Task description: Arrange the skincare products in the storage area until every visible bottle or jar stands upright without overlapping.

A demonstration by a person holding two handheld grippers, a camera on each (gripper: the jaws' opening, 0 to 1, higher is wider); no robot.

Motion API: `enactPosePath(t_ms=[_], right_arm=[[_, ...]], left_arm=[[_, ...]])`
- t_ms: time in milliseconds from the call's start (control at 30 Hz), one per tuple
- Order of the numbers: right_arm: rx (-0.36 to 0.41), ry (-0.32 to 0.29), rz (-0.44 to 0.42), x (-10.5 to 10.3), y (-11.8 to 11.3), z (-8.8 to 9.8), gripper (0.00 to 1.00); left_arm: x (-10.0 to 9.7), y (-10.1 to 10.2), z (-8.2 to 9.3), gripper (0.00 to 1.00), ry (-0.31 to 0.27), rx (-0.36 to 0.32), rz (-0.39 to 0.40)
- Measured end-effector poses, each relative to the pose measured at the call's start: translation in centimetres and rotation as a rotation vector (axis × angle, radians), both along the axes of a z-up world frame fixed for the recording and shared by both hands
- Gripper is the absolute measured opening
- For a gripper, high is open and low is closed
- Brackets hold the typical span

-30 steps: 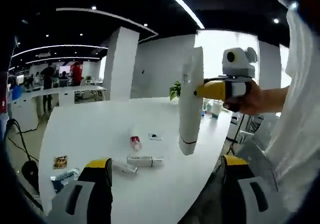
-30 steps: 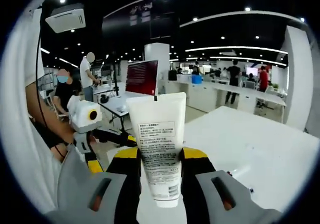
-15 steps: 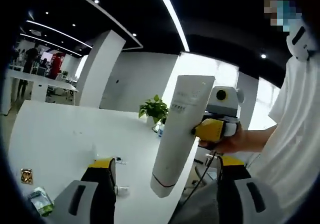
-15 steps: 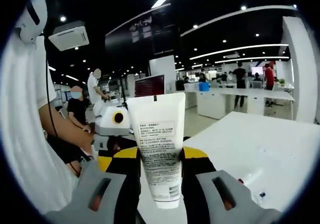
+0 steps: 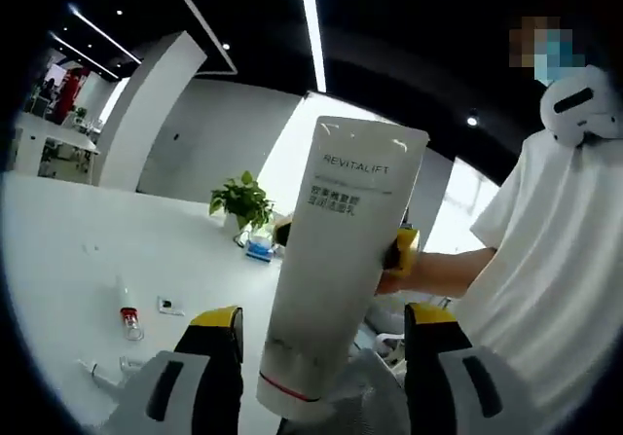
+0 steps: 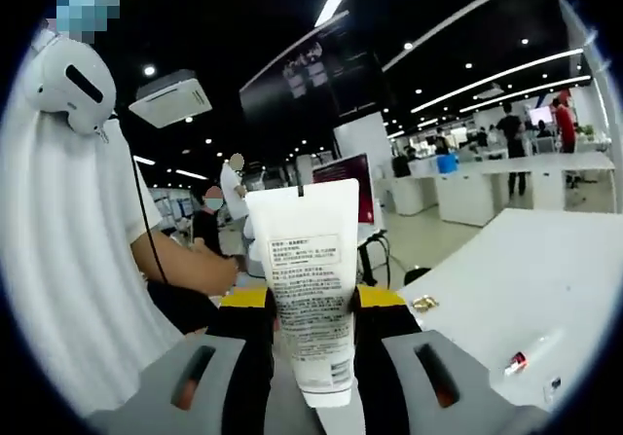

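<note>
A white tube marked REVITALIFT hangs in the air with its cap end down, close in front of the left gripper view. My left gripper is open, and the tube's lower part lies between its wide jaws with gaps on both sides. My right gripper is shut on the same tube, and one of its yellow fingertips shows behind the tube. On the white table a small red-capped bottle lies on its side; it appears again as the red-capped bottle in the right gripper view.
A person in a white shirt holds the grippers at the table's edge. A potted plant and a blue item stand at the table's far side. A gold packet lies on the table. Other people stand at distant desks.
The tube held by my right gripper has come closer to the left gripper and now sits between its open jaws. Both cameras have tilted, so the table has shifted in view.
</note>
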State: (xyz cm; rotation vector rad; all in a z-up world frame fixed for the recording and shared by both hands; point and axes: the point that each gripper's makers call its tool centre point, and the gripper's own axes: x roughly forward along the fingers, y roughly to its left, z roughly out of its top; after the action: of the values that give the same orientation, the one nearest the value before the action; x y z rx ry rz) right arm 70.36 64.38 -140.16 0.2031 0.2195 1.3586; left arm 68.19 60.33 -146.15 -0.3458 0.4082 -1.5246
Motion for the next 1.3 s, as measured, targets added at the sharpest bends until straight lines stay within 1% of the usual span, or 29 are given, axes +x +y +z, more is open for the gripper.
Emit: enactPosePath(t_ms=[33,67,100,167,200,267,333,367,433,467,500,533,567,600,700,767,900,1000,1033,1067,1100,1167,1200,1233,1300], right_arm=[[0.009,0.009,0.020,-0.3,0.0,0.1,0.28],[0.019,0.019,0.038,-0.6,0.0,0.2,0.28],[0.027,0.041,0.070,-1.2,0.2,0.2,0.28],[0.034,0.055,0.090,-1.6,0.2,0.1,0.28],[0.032,0.055,0.093,-1.7,0.3,0.0,0.28],[0.030,0.059,0.101,-2.0,0.7,-0.3,0.28],[0.027,0.060,0.102,-2.1,0.9,-0.5,0.28],[0.035,0.071,0.108,-2.2,1.1,-0.6,0.28],[0.042,0.073,0.108,-2.3,1.2,-0.7,0.29],[0.041,0.072,0.099,-2.1,1.2,-0.7,0.29],[0.042,0.074,0.092,-2.0,1.1,-0.8,0.29],[0.054,0.081,0.084,-1.9,1.0,-0.8,0.29],[0.064,0.089,0.080,-1.7,0.9,-0.7,0.29],[0.084,0.100,0.069,-1.6,0.7,-0.5,0.30],[0.100,0.106,0.054,-1.4,0.7,-0.4,0.30],[0.109,0.102,0.047,-1.4,0.8,-0.1,0.30],[0.099,0.091,0.000,-0.7,0.9,0.0,0.31],[0.050,0.064,-0.057,0.0,1.2,-0.6,0.31],[0.050,0.065,-0.083,0.2,1.4,-0.7,0.32],[0.049,0.060,-0.094,0.3,1.5,-0.8,0.34],[0.036,0.060,-0.119,0.6,1.6,-1.2,0.35],[0.021,0.052,-0.180,1.3,1.6,-1.7,0.32],[0.023,0.056,-0.207,1.6,1.5,-1.8,0.31],[0.035,0.071,-0.216,1.6,1.6,-1.8,0.30],[0.011,0.076,-0.263,2.0,1.6,-2.3,0.29]], left_arm=[[-0.5,0.0,-0.1,0.55,-0.012,0.007,-0.027],[-0.6,0.0,-0.1,0.53,-0.011,0.012,-0.029],[-0.8,-0.1,0.0,0.52,-0.015,0.009,-0.041],[-1.1,-0.1,-0.1,0.52,-0.019,0.012,-0.056],[-1.1,-0.1,-0.1,0.51,-0.023,0.014,-0.060],[-1.6,-0.1,-0.5,0.48,-0.048,0.022,-0.084],[-1.9,-0.1,-0.6,0.44,-0.049,0.020,-0.095],[-2.0,-0.1,-0.6,0.42,-0.052,0.018,-0.092],[-1.8,0.0,-0.7,0.39,-0.043,0.024,-0.078],[-1.6,0.0,-0.8,0.39,-0.042,0.029,-0.059],[-1.5,0.1,-0.9,0.38,-0.060,0.030,-0.038],[-1.4,0.2,-0.8,0.37,-0.065,0.023,-0.026],[-1.5,0.2,-0.7,0.36,-0.057,0.015,-0.022],[-1.2,0.3,-0.4,0.36,-0.053,0.004,0.002],[-1.1,0.2,-0.2,0.34,-0.059,0.006,0.026],[-0.9,0.1,-0.1,0.34,-0.066,0.004,0.041],[0.0,0.1,-0.1,0.33,-0.066,0.003,0.112],[0.9,0.1,-0.6,0.32,-0.088,0.038,0.175],[1.4,0.2,-0.9,0.33,-0.101,0.054,0.213],[1.9,0.3,-1.1,0.33,-0.117,0.073,0.244],[2.2,0.5,-1.7,0.33,-0.130,0.117,0.281],[2.4,0.3,-1.9,0.33,-0.125,0.131,0.329],[2.5,0.3,-2.1,0.33,-0.130,0.138,0.346],[2.8,0.5,-2.4,0.33,-0.113,0.157,0.383],[3.0,0.6,-2.7,0.33,-0.123,0.176,0.411]])
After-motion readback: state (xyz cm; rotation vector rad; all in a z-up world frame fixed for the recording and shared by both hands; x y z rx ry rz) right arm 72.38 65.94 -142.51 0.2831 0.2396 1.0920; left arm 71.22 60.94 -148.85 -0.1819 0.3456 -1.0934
